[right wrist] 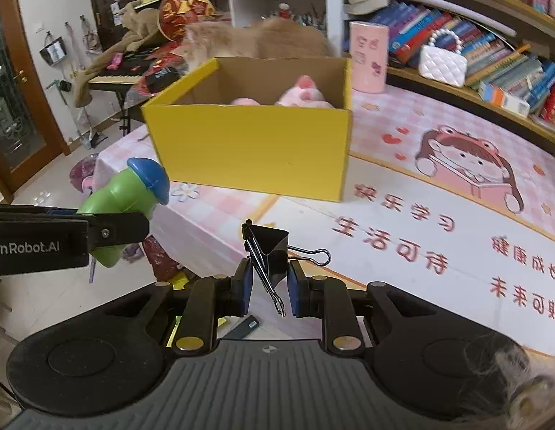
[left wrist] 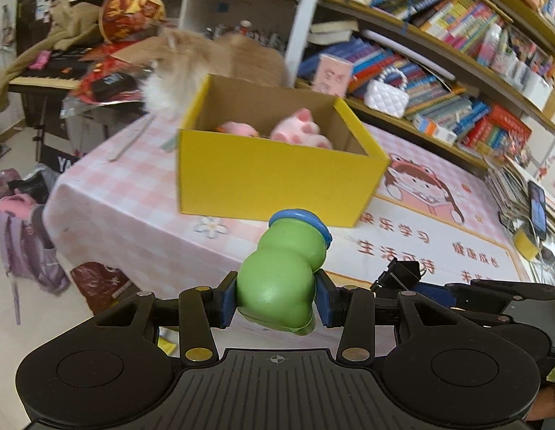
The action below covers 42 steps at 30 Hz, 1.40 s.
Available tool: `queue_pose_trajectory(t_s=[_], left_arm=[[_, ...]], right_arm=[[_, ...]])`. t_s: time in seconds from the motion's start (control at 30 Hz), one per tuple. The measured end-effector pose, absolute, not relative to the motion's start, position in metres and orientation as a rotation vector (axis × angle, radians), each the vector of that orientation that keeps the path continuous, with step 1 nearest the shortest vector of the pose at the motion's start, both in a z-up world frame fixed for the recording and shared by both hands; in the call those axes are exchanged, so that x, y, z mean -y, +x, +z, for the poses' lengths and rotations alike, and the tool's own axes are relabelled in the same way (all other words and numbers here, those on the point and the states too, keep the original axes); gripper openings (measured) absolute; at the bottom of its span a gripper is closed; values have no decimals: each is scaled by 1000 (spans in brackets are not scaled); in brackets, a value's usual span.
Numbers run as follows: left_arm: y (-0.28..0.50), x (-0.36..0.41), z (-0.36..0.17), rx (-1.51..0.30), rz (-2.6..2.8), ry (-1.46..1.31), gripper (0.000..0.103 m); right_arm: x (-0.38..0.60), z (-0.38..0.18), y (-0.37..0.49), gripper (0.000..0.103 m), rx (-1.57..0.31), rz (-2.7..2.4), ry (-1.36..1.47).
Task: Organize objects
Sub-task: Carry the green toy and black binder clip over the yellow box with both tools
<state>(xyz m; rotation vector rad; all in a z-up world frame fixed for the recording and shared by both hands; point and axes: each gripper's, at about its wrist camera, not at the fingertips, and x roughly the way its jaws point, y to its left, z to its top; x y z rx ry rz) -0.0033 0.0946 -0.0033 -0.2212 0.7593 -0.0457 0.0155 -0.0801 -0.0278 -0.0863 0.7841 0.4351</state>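
My left gripper [left wrist: 275,302] is shut on a green toy figure with a blue cap [left wrist: 283,272], held above the table's near edge; the toy also shows in the right wrist view [right wrist: 125,200]. My right gripper [right wrist: 268,290] is shut on a black binder clip [right wrist: 272,251], which also shows in the left wrist view [left wrist: 399,272]. Ahead of both stands an open yellow cardboard box [left wrist: 274,179], also seen in the right wrist view [right wrist: 252,150], with pink plush toys [left wrist: 300,130] inside.
An orange cat [right wrist: 256,41] stands behind the box. A pink cylinder [right wrist: 369,55] and a white quilted purse [right wrist: 442,62] stand at the back by the bookshelves [left wrist: 456,53]. A phone [left wrist: 537,211] leans at the right. The pink printed tablecloth [right wrist: 439,215] covers the table.
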Motion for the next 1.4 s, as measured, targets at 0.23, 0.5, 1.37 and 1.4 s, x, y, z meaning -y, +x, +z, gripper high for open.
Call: queue_pose_trajectory(t_s=[0.23,0.5,1.37,1.4], left_arm=[[-7,-118,6,-715,-36,-241,42],[-1,-126,18,-655,-56,-234,42],[130,-121,45,-543,42,-198,42],[138,-119,42,-554,47,-188,42]], right_arm=[[60,-19,8,19,-755,444,-110],[53,-9,9,19,-741,424,-89],[27,31,174,19,-580,486,-145],[26,27,184,19,-593,489,-153]])
